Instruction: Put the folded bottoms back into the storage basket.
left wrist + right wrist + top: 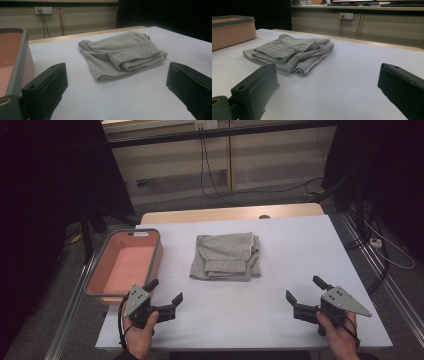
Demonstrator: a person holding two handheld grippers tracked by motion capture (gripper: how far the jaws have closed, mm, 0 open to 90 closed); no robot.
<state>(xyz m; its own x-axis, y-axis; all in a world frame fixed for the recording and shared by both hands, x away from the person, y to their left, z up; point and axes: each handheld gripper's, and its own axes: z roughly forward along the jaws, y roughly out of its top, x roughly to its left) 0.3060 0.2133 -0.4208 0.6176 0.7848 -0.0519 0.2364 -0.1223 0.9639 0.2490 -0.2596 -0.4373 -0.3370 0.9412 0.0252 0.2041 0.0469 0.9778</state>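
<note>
A folded grey garment [226, 256] with a ribbed waistband lies in the middle of the white table [295, 245]. In the left gripper view the garment [120, 53] lies ahead of the jaws; in the right gripper view the garment [289, 53] lies ahead and to the left. My left gripper [164, 295] is held low near the table's front left, jaws wide apart with nothing between them. My right gripper [306, 292] sits near the front right, also open and empty. Both point toward the garment from a distance.
A pink bin with a grey rim [102, 265] stands at the table's left edge, beside my left gripper; the bin [21, 55] is close on the left in the left gripper view. Cables [210, 175] trail on the floor beyond the table.
</note>
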